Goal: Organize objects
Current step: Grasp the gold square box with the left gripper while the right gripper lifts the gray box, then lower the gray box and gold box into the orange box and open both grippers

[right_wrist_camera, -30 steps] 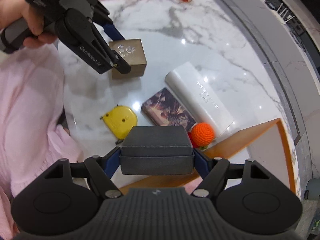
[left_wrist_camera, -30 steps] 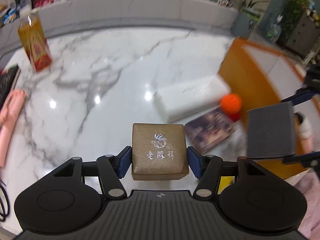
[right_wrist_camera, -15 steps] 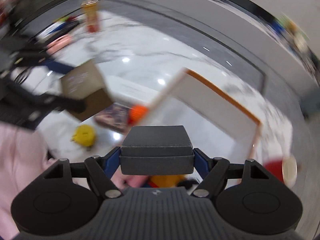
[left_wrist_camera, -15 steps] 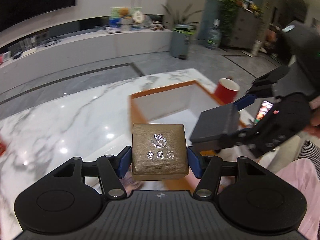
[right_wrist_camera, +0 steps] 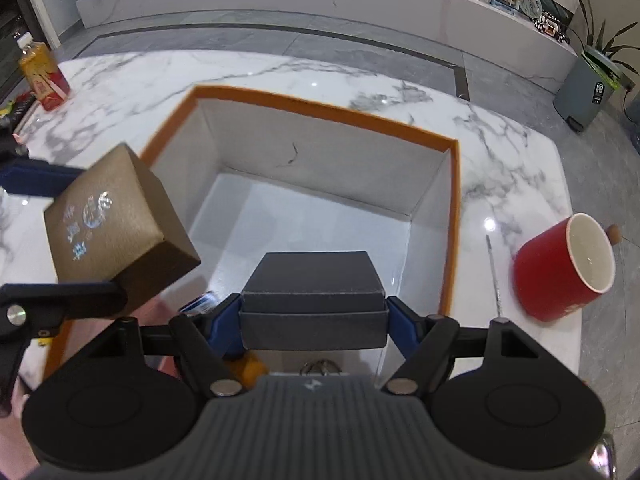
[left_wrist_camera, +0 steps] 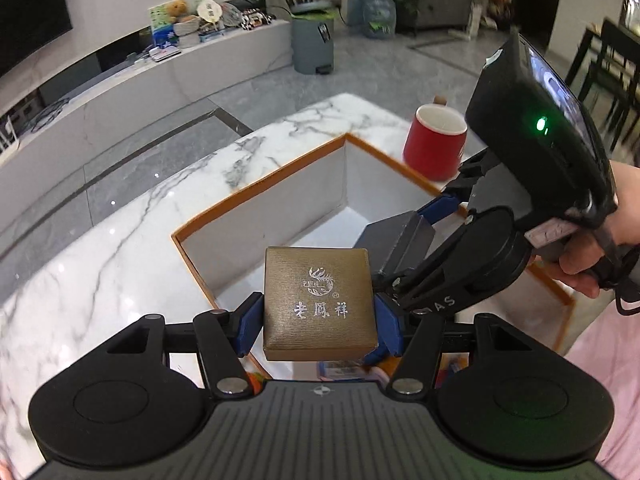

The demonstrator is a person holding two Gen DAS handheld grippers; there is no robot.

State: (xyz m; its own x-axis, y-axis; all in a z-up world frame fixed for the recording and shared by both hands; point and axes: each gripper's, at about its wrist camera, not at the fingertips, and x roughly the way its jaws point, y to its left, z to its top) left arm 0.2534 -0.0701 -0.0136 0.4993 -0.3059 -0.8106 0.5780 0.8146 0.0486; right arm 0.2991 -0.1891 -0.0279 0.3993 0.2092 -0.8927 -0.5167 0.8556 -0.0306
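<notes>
My left gripper (left_wrist_camera: 319, 320) is shut on a gold jewellery box (left_wrist_camera: 319, 302) and holds it above the near edge of the open orange-rimmed box (left_wrist_camera: 256, 184). My right gripper (right_wrist_camera: 313, 316) is shut on a dark grey box (right_wrist_camera: 313, 294) and holds it over the orange-rimmed box's white inside (right_wrist_camera: 312, 216). The gold box also shows at the left of the right wrist view (right_wrist_camera: 112, 224). The grey box shows beside the gold box in the left wrist view (left_wrist_camera: 400, 240). The two held boxes are close together, side by side.
A red mug (right_wrist_camera: 564, 268) stands on the marble table (right_wrist_camera: 504, 160) right of the orange-rimmed box, with a thin metal rod (right_wrist_camera: 494, 276) between them. A bottle of orange drink (right_wrist_camera: 42, 74) stands at the far left. Small items lie under the grippers, mostly hidden.
Both grippers have swung from over the loose items on the table to above the open orange-rimmed box, each still holding its box. The red mug has come into view.
</notes>
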